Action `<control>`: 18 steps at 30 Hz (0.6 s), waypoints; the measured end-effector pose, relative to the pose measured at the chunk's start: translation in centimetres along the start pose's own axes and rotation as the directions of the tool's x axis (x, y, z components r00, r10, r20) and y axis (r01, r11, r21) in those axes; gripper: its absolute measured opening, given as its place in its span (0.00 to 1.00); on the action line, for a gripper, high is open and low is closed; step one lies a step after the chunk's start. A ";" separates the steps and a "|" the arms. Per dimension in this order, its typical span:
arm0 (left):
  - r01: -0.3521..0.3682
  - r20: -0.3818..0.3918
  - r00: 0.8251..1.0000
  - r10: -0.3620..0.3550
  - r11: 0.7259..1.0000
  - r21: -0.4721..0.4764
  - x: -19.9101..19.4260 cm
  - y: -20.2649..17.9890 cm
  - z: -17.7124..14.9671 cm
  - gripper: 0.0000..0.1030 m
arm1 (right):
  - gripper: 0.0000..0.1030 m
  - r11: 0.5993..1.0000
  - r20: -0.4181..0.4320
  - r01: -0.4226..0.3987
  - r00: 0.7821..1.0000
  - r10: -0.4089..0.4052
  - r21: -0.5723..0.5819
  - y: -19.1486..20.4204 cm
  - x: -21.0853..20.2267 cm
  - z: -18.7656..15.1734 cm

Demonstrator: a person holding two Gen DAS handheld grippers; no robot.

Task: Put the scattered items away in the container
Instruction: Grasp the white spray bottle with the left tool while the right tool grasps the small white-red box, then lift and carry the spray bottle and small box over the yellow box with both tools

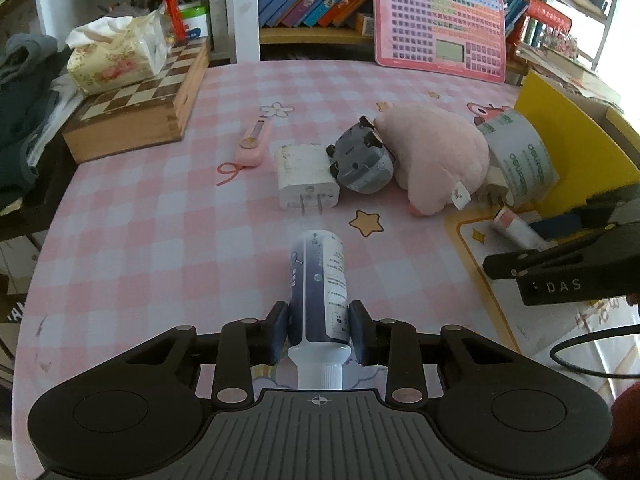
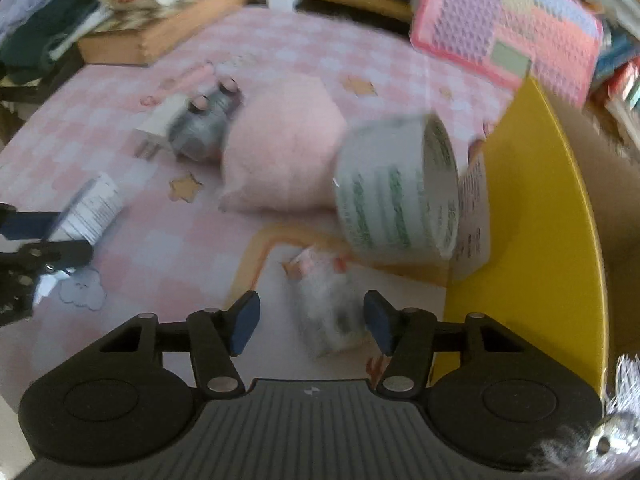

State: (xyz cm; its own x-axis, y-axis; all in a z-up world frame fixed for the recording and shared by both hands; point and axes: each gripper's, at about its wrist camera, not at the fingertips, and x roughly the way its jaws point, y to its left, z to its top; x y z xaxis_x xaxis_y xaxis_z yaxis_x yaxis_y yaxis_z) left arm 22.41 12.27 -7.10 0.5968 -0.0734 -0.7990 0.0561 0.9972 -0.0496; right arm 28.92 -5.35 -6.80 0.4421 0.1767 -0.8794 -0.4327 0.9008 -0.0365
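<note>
Black tongs (image 1: 319, 330), blue pads (image 2: 245, 322)

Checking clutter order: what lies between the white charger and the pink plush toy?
A small grey toy car, touching both charger and plush; clearest in the left wrist view.

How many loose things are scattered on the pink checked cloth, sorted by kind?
Tubes: 2, a dark blue and white tube and a small pink and white tube
White plug adapters: 2
Soft toys: 2, pink plush and grey plush
White tape rolls: 1
Small pink cutters: 1
Total: 8
</note>
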 end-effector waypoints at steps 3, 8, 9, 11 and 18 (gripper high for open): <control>-0.003 0.007 1.000 0.003 1.000 -0.009 0.1 0.0 0.0 0.30 | 0.57 0.999 -0.008 -0.021 1.000 0.021 0.050 -0.4 0.1 0.0; -0.003 0.014 1.000 0.004 0.999 -0.052 0.0 0.2 -0.1 0.30 | 0.17 0.997 0.018 -0.078 0.997 0.077 0.024 0.4 -0.3 -0.7; -0.003 0.021 1.000 0.004 0.998 -0.058 -0.2 0.2 -0.2 0.30 | 0.17 0.995 0.020 -0.090 0.996 0.090 0.031 0.4 -0.3 -0.8; -0.005 0.036 0.999 0.007 0.998 -0.067 -0.6 0.3 -0.3 0.30 | 0.16 0.994 0.024 -0.101 0.995 0.100 0.046 0.3 -0.2 -0.9; 0.009 0.073 0.997 0.001 0.991 -0.134 -2.3 1.0 -0.2 0.30 | 0.15 0.987 0.070 -0.134 0.989 0.129 0.084 -0.4 -1.4 -1.3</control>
State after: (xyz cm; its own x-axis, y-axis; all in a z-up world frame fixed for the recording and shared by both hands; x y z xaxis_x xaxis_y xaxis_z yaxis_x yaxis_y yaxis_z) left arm 20.96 13.46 -5.46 0.6537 -0.0737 -0.7532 -0.0465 0.9895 -0.1372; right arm 27.45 -6.50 -6.22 0.4366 0.3186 -0.8414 -0.4204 0.8991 0.1223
